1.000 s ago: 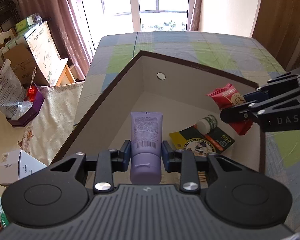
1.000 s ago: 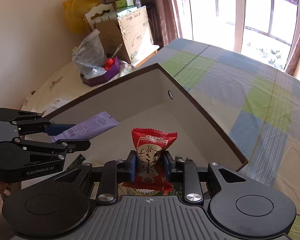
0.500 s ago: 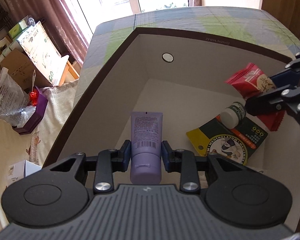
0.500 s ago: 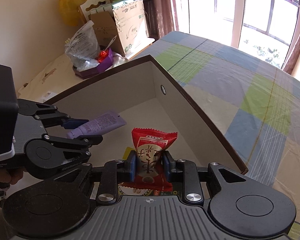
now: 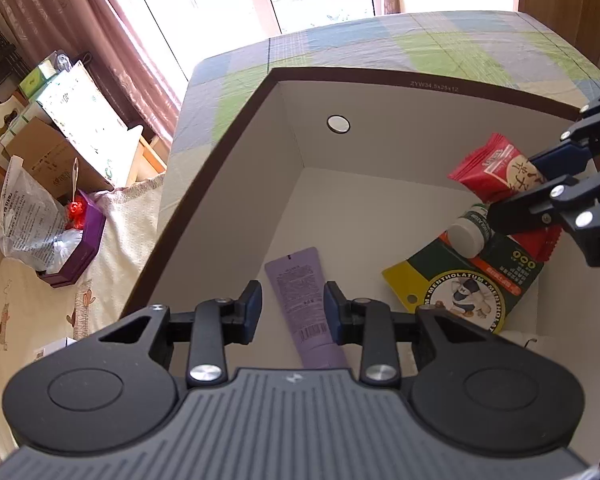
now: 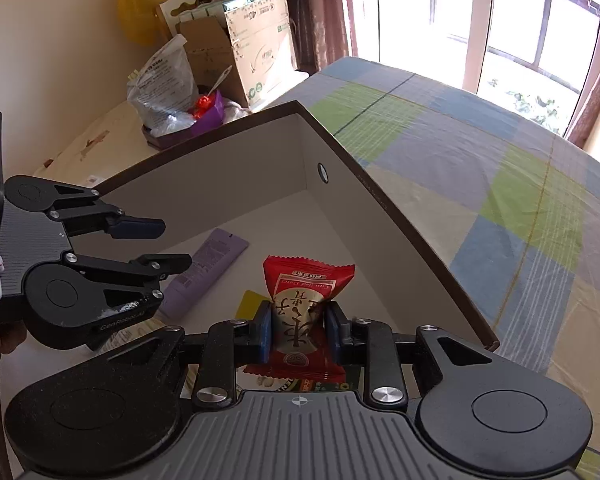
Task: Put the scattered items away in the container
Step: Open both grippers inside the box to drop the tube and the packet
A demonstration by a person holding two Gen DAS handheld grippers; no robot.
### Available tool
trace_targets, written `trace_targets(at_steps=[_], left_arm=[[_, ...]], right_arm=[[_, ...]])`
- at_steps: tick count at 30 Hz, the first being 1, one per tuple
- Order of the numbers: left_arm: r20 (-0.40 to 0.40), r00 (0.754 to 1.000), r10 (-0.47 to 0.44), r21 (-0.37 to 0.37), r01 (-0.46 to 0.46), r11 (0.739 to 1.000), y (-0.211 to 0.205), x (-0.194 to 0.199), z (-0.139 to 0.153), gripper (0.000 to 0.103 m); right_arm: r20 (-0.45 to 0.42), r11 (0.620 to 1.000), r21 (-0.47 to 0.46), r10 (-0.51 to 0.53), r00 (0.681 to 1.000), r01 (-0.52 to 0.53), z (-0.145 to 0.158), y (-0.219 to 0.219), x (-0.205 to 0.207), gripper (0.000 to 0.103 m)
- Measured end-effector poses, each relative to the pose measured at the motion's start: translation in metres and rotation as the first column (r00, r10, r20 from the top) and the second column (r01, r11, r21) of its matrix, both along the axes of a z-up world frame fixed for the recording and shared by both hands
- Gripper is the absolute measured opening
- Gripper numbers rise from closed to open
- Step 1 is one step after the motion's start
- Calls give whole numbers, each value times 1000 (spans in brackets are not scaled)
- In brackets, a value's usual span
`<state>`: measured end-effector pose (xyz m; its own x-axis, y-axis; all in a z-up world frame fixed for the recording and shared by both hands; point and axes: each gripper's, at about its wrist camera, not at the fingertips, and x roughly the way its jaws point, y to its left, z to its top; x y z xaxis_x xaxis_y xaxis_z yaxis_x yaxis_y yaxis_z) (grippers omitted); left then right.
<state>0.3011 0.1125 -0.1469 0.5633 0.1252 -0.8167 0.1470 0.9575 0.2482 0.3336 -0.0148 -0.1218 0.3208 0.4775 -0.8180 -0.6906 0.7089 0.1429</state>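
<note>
1. Since half a second ago the left gripper (image 5: 292, 307) has let go: its jaws now stand apart and the purple tube (image 5: 302, 300) lies flat on the box floor between and below them, no longer pinched.

2. Largest thing in view, the white box (image 5: 228, 184) sits on a plaid bedcover (image 6: 480, 168). It is rigid card with smooth matt walls, a dark brown rim and a round metal-ringed hole in one wall.

3. Inside it, by the right-hand wall in the left view, a flat green-and-yellow Mentholatum card pack (image 5: 464, 284) lies on the floor, glossy and printed.

4. On that pack's edge rests a small green bottle (image 5: 470, 229) with a white round cap, lying on its side.

5. Held above those two, the red snack packet (image 6: 306, 312) is a crinkly foil pillow with sawtooth ends; the right gripper (image 6: 299, 330) is clamped on its middle, inside the box's outline and off the floor.

6. Progress, as I judge it: tube, card pack and bottle lie in the container; the snack packet is over it and wants only releasing. Whether more items wait outside the box, these views do not show.
</note>
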Motion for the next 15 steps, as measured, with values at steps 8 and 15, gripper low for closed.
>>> trace_targets(at_steps=[8, 15], left_arm=[[18, 1000, 17, 3, -17, 1000, 16, -1, 11, 29], [30, 999, 32, -8, -32, 999, 27, -4, 17, 29]], right_arm=[[7, 1000, -10, 19, 1000, -19, -5, 11, 1, 30], [24, 999, -2, 34, 999, -34, -5, 26, 1, 30]])
